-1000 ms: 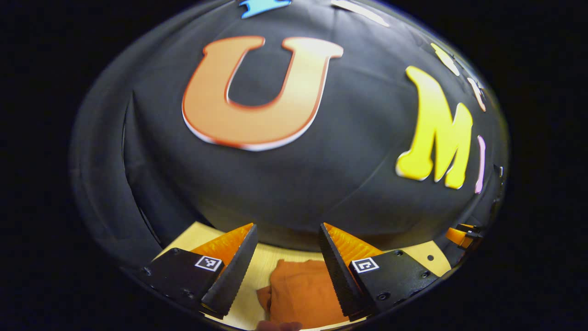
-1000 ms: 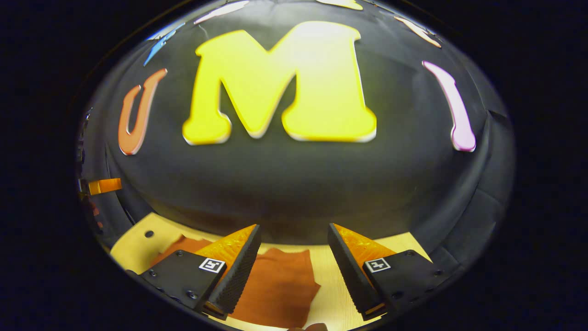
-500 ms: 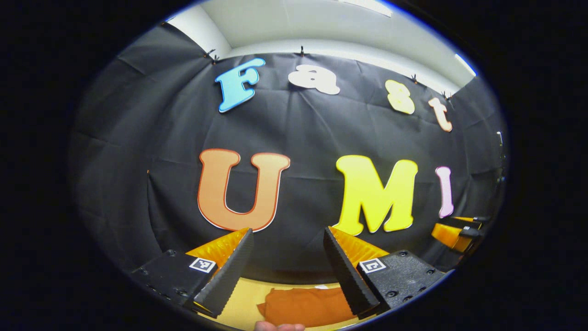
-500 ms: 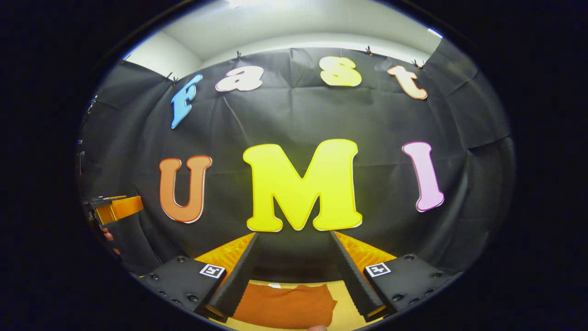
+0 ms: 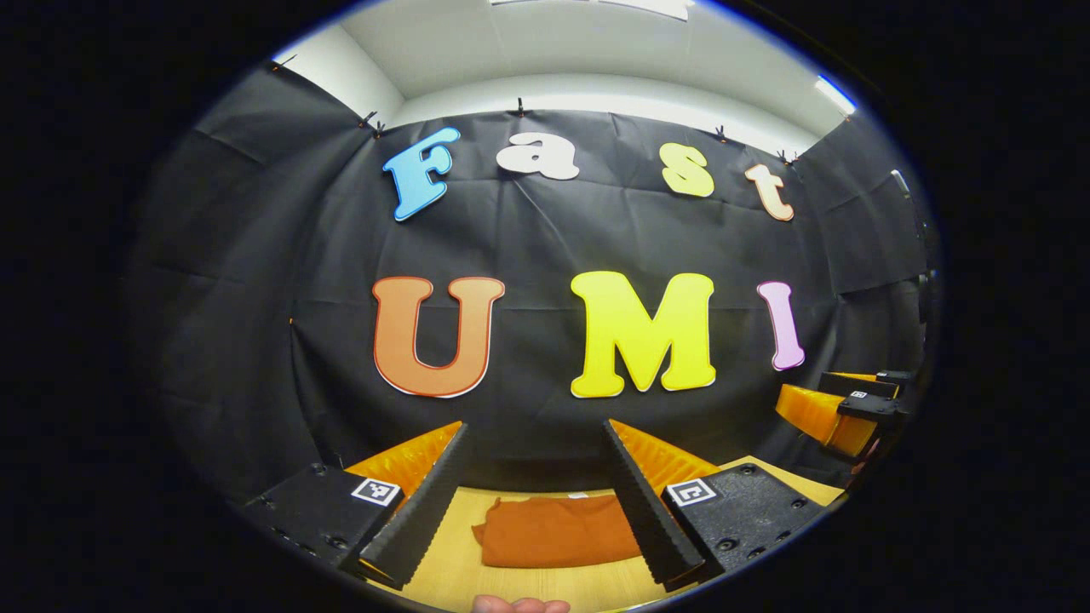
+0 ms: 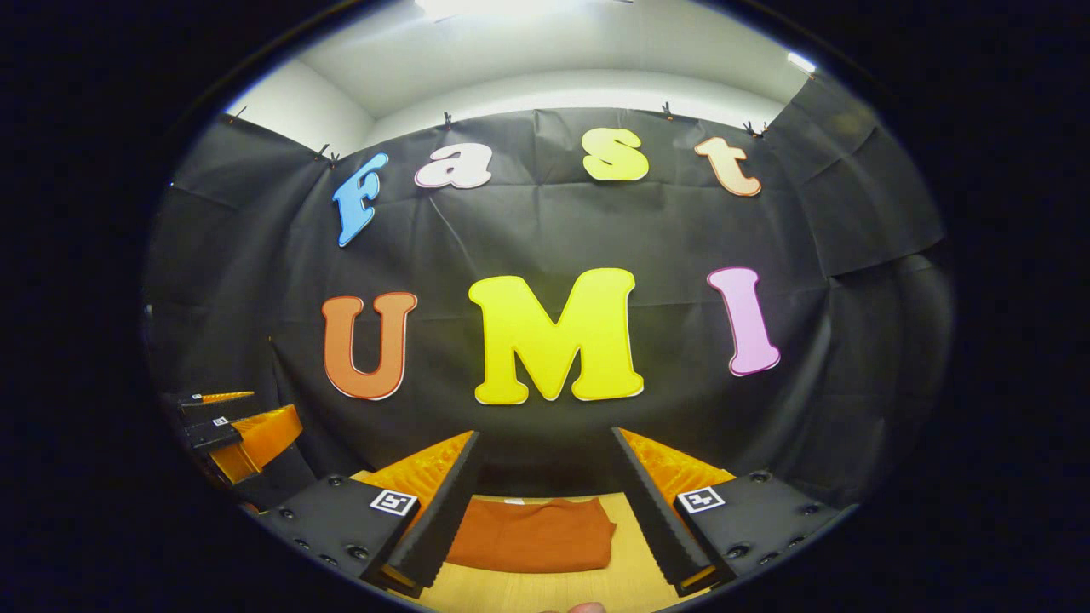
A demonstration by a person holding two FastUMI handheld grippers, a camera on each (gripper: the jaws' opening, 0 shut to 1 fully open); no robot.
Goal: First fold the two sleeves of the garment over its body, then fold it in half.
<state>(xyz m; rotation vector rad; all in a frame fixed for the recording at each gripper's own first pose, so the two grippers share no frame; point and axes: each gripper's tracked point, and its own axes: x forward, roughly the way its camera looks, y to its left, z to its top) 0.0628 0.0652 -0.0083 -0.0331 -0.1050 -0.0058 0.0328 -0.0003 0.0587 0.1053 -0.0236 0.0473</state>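
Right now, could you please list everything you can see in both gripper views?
Garment: one, rust orange, folded into a compact rectangle, lying flat on the table beyond both claws.
Table: one, light wood, under the garment.
Booth wall: one, black cloth, behind the table.
Ceiling: white, above the cloth.
Fingertip: one, at the bottom edge of the left gripper view.
Left claw: one, open, holding nothing, raised short of the garment.
Right claw: one, open, holding nothing, raised short of the garment.
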